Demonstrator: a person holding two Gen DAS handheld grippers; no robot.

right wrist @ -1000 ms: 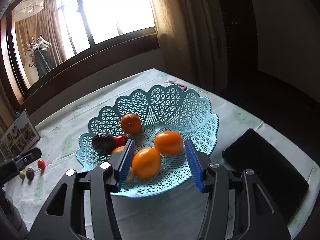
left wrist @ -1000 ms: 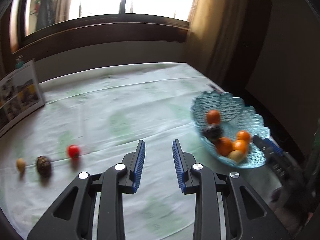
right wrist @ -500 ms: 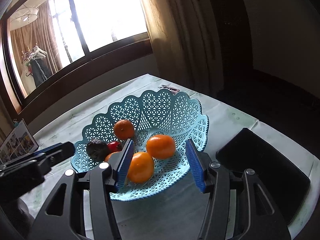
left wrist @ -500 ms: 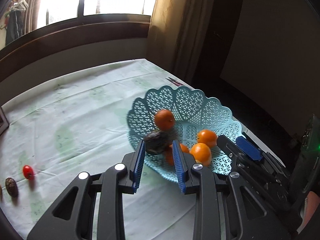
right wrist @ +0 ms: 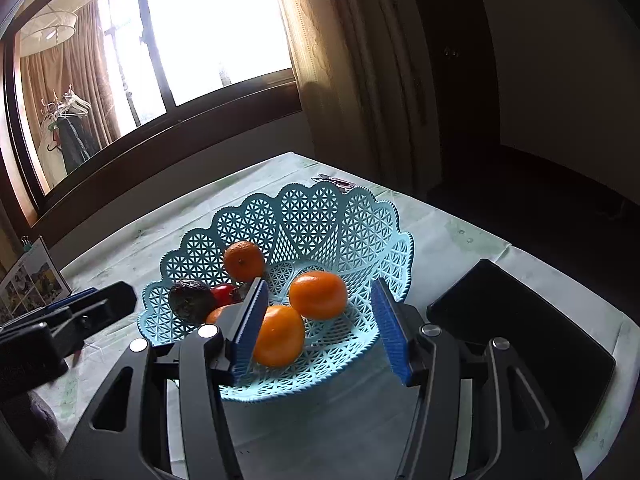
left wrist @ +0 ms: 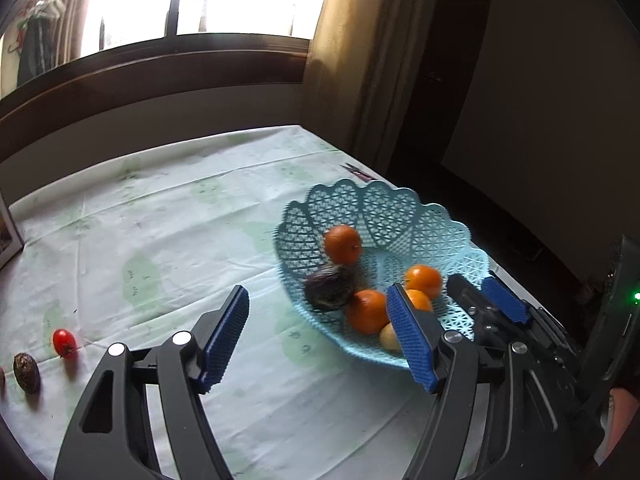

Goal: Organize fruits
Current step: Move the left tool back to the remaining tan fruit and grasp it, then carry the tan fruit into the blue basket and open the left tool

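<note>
Since a second ago the left view has been swung from the loose fruit over to the basket (left wrist: 460, 240), and the left gripper (left wrist: 320, 340) is seen much wider than then; its jaws are opening, nothing between the pads, only tablecloth (left wrist: 160, 220) below. Right gripper (right wrist: 320, 328) is seen unchanged in place and spread: part open, released, poised over the basket's near rim with one orange (right wrist: 278, 336) low between the pads, neither pad visibly pressing on it. Basket count, right view: four oranges (one (right wrist: 244, 260) at the back, one (right wrist: 318, 294) mid, the one between the pads, one (right wrist: 218, 314) mostly hidden behind the left pad), one dark avocado (right wrist: 191, 298), one tomato (right wrist: 225, 294). One small yellowish fruit (left wrist: 388, 336) is seen at the near rim in the left view only. Outside the basket, at the left edge of the cloth, well apart from it: one tomato (left wrist: 64, 342), one dark brown fruit (left wrist: 26, 372) just beside it, a third item cut off by the frame edge, kind cannot be told. Also on the table: one black tablet-like slab (right wrist: 520, 340) right of the basket, one photo frame (right wrist: 34, 284) far left, one small item (right wrist: 334, 180) behind the basket, too small to identify.
</note>
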